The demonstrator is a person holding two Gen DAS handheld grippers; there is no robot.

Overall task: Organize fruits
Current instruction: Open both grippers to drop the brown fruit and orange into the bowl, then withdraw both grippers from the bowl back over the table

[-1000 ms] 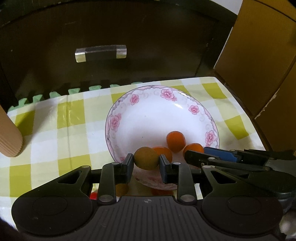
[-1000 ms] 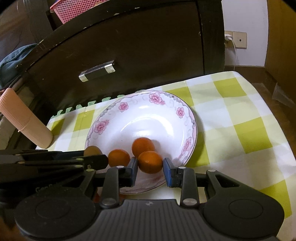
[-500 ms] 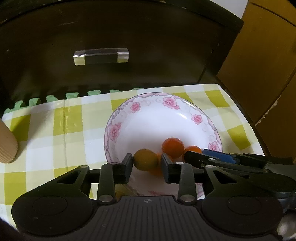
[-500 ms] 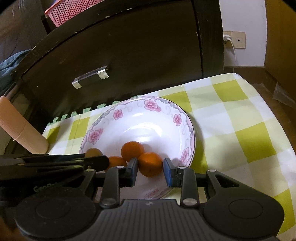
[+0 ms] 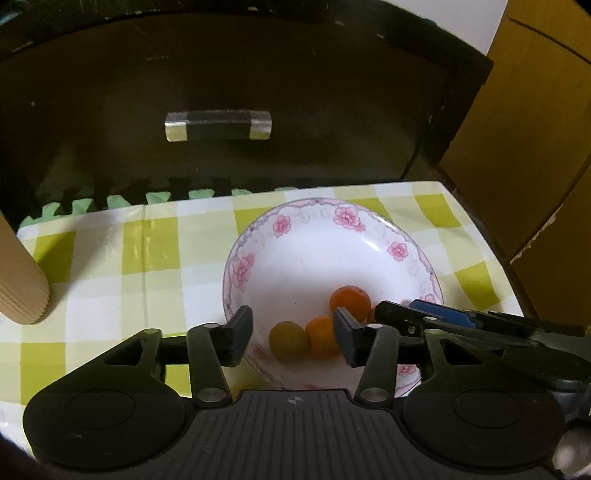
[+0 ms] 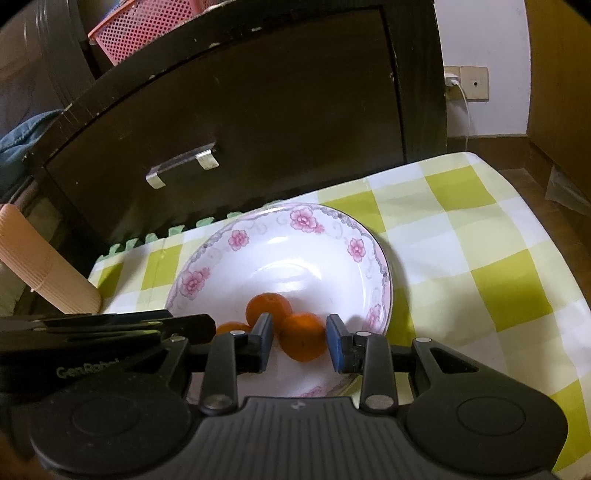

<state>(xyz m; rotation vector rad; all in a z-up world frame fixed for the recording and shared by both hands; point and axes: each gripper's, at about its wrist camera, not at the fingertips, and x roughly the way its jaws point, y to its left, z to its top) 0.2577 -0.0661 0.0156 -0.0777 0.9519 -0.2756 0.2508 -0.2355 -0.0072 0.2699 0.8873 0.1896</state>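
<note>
From the right wrist, the left gripper's black body hides the yellow-green round fruit [image 5: 288, 339] and half of one small orange fruit [image 6: 232, 328]. Both grippers tilt down over the near rim of the white flower-rimmed bowl [image 5: 373, 221] on the yellow checked cloth [image 5: 110, 258]. The left gripper [image 5: 291, 338] has its jaws opening, the greenish fruit lying loose between them in the bowl. The right gripper [image 6: 300, 341] is pinched on an orange mandarin [image 6: 303, 340]. Only the right view shows the pink mesh basket [image 6: 147, 26].
</note>
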